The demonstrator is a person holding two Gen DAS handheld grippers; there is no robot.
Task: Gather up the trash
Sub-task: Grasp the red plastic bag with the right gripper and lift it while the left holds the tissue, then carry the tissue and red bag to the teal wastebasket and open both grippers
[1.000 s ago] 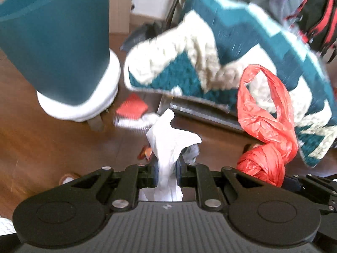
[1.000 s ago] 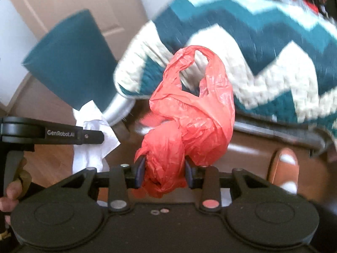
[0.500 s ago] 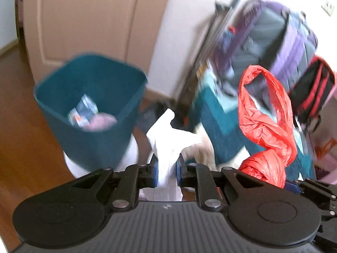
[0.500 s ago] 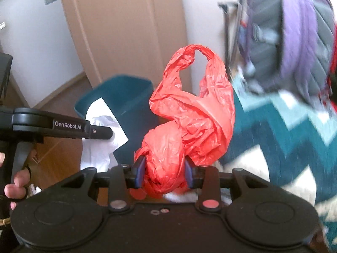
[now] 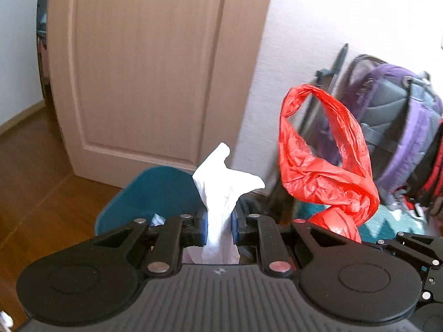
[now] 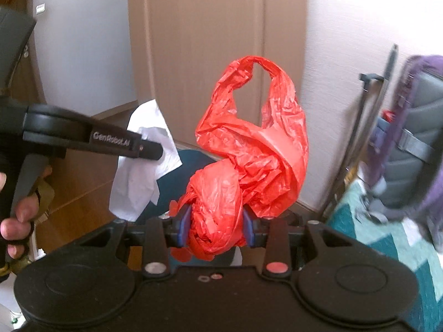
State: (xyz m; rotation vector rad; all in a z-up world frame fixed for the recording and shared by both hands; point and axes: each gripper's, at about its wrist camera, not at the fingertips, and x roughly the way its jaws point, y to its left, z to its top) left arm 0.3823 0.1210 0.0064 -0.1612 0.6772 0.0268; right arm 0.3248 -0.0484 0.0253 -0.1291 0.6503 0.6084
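My left gripper [image 5: 219,228] is shut on a crumpled white tissue [image 5: 223,193] that sticks up between its blue pads. My right gripper [image 6: 216,229] is shut on a crumpled red plastic bag [image 6: 249,149] whose handle loop stands up. The red bag also shows in the left wrist view [image 5: 324,171], to the right of the tissue. The tissue shows in the right wrist view [image 6: 144,166], held by the left gripper's body [image 6: 91,138]. A teal trash bin [image 5: 155,196] stands low behind both grippers, partly hidden; it also shows in the right wrist view [image 6: 193,160].
A beige door [image 5: 149,69] and white wall [image 5: 346,16] stand behind the bin. A purple and grey backpack [image 5: 396,116] leans at the right over a teal zigzag blanket [image 6: 387,227]. A wooden floor [image 5: 27,171] lies at the left.
Both grippers have lifted and tilted up with their loads. The bin has dropped low in both views and the door and wall now fill the background.
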